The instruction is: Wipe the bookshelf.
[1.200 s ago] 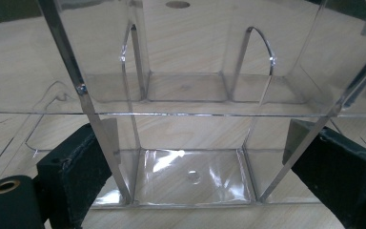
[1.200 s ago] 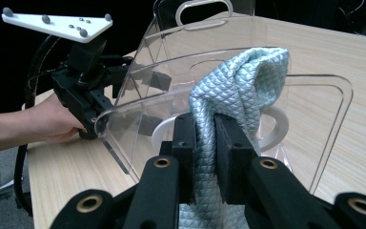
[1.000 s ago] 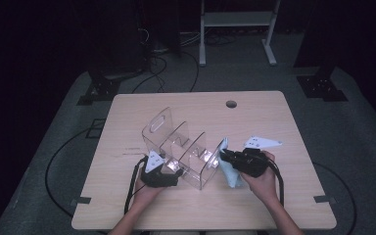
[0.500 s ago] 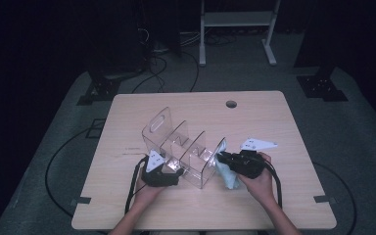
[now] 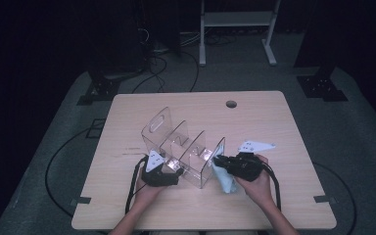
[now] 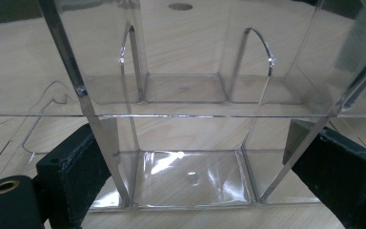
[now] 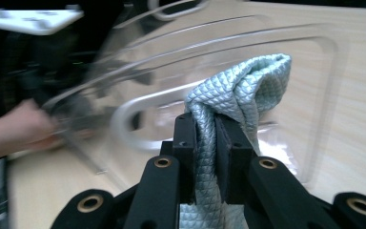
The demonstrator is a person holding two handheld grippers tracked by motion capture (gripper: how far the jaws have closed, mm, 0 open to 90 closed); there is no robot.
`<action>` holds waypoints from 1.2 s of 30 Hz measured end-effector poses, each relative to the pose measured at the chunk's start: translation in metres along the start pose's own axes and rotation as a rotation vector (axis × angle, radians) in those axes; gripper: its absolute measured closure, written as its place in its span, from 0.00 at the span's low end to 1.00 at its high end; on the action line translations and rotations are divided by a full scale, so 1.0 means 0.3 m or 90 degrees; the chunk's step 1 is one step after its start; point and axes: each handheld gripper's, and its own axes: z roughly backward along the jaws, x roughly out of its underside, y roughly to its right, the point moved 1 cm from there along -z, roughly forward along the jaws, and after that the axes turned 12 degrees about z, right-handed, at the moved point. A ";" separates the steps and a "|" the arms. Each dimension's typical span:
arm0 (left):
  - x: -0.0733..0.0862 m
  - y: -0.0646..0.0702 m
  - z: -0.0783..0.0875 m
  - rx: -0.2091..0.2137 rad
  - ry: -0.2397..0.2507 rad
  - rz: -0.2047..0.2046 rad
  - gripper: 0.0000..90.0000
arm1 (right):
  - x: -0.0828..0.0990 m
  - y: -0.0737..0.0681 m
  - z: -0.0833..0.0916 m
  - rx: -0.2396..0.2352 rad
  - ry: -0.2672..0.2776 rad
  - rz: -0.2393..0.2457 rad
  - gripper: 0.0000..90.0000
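Right gripper view has the right gripper (image 7: 205, 136) with its jaws pinched tight on a bunched cloth (image 7: 240, 90), which is pressed to the end wall of the clear organizer (image 5: 183, 144). Left gripper (image 6: 195, 176) stands wide, its jaws straddling the organizer's near wall at the table's (image 5: 298, 127) front. Risk: a hard wipe could slide or tip the light organizer if that brace slips.

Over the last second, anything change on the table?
Barely. The right gripper, shut on the cloth, edged slightly toward the organizer's end panel and now has the cloth against it. The left gripper kept its jaws around the organizer's near side; the organizer stayed put.
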 end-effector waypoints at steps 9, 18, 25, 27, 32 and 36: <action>-0.001 0.001 -0.001 -0.002 -0.001 0.000 0.09 | 0.004 -0.007 0.003 -0.004 0.001 -0.005 0.88; -0.001 0.003 0.000 -0.004 -0.001 0.002 0.09 | -0.011 -0.091 0.037 -0.019 0.012 0.036 0.89; -0.001 -0.001 0.003 -0.004 -0.001 -0.002 0.09 | -0.029 -0.138 0.031 -0.052 0.015 0.072 0.89; -0.002 0.001 0.001 -0.005 -0.001 -0.002 0.09 | -0.026 -0.106 0.035 -0.038 0.019 0.057 0.89; -0.001 -0.001 0.003 -0.002 -0.001 -0.001 0.09 | -0.024 -0.049 0.049 0.010 0.027 0.028 0.89; -0.001 0.002 0.003 0.000 0.001 -0.003 0.09 | 0.000 0.020 0.035 0.047 0.014 -0.004 0.89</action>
